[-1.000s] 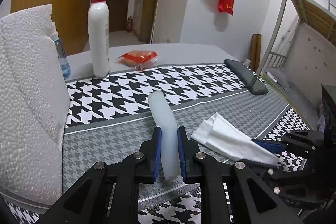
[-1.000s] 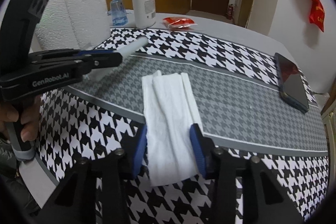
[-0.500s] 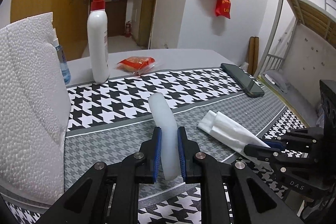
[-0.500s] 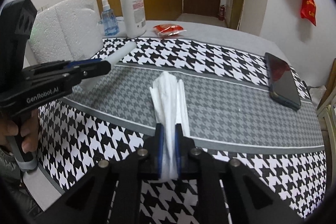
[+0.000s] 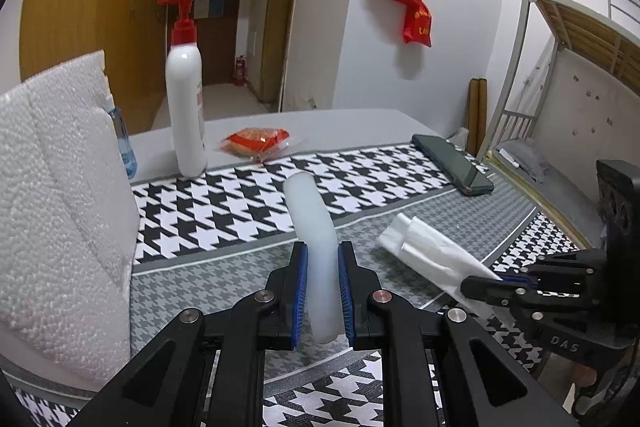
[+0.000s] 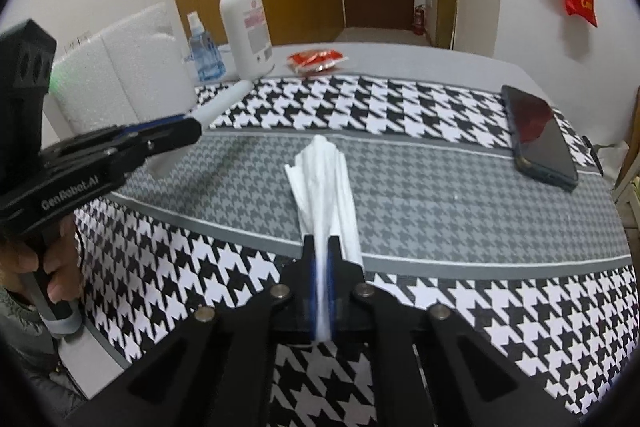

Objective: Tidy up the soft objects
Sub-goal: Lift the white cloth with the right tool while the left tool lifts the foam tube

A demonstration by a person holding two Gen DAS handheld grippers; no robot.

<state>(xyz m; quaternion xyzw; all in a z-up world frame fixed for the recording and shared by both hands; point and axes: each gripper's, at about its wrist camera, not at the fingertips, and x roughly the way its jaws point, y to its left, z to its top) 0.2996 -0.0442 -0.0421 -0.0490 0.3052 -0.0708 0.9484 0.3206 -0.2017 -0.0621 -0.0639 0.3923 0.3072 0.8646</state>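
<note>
Right gripper [image 6: 321, 291] has just been closing and now pinches the white cloth [image 6: 326, 183], which was spread flat a second ago and is now bunched, beside the phone [image 6: 538, 137]. Left gripper [image 5: 322, 291] still clamps the foam tube [image 5: 314, 227].

Bench cover [image 5: 224, 211]: woven houndstooth cloth, matt; foam tube [image 5: 316, 227]: smooth, translucent white; tissue [image 6: 328, 183]: soft creased paper; foam sheet [image 5: 56, 211]: pebbled white; pump bottle [image 5: 185, 107]: glossy plastic; phone [image 6: 540, 135]: glossy dark screen.
</note>
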